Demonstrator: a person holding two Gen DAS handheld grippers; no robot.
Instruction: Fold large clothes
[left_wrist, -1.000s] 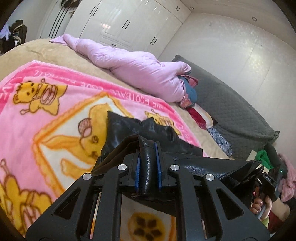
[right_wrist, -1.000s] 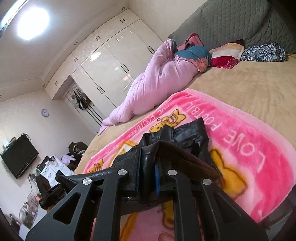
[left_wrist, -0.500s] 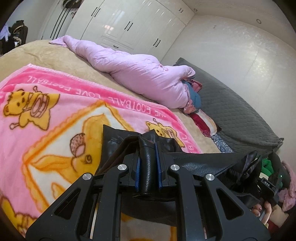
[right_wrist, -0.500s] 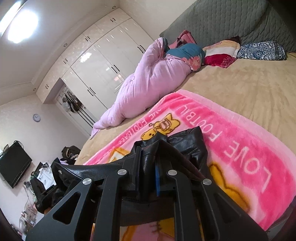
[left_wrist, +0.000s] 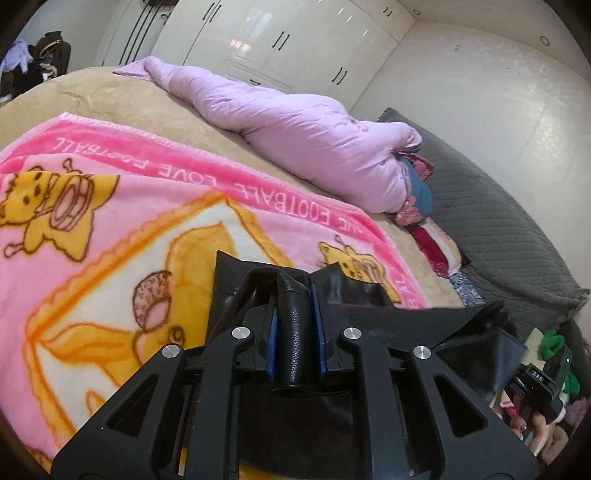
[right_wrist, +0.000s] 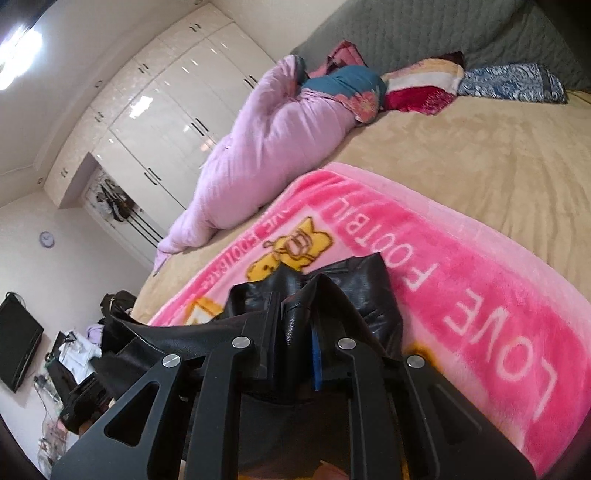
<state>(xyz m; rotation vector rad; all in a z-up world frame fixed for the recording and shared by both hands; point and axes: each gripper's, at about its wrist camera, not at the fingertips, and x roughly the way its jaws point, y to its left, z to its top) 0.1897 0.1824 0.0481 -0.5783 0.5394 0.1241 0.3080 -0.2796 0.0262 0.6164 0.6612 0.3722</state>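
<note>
In the left wrist view, the left gripper (left_wrist: 296, 317) fills the lower centre of the frame, its jaws clenched on a thick fold of the black leather-look garment (left_wrist: 373, 295), which stands pinched between the blue pads (left_wrist: 273, 343). From that fold the garment runs taut toward the lower right of the frame, where the other gripper's body and a hand (left_wrist: 532, 432) wrapped around its handle show at the edge. The far end of the garment rests on the pink fleece blanket with yellow cartoon bears (left_wrist: 110, 221), spread over the tan bed (left_wrist: 110, 92).

In the right wrist view, the right gripper (right_wrist: 297, 321) sits low and central, its jaws likewise clamped on a fold of the same black garment (right_wrist: 369, 291); one blue pad (right_wrist: 316, 358) shows beside the pinched fold. The garment stretches away toward the lower left of that frame, and its free end lies on the pink blanket (right_wrist: 480, 295) just below a bear print.

A bundled lilac quilt (left_wrist: 295, 129) lies across the upper middle of the left view, well apart from the garment. Behind it stand glossy white wardrobe doors (left_wrist: 277, 44), and a grey quilted headboard (left_wrist: 498, 229) runs down the right side.
</note>
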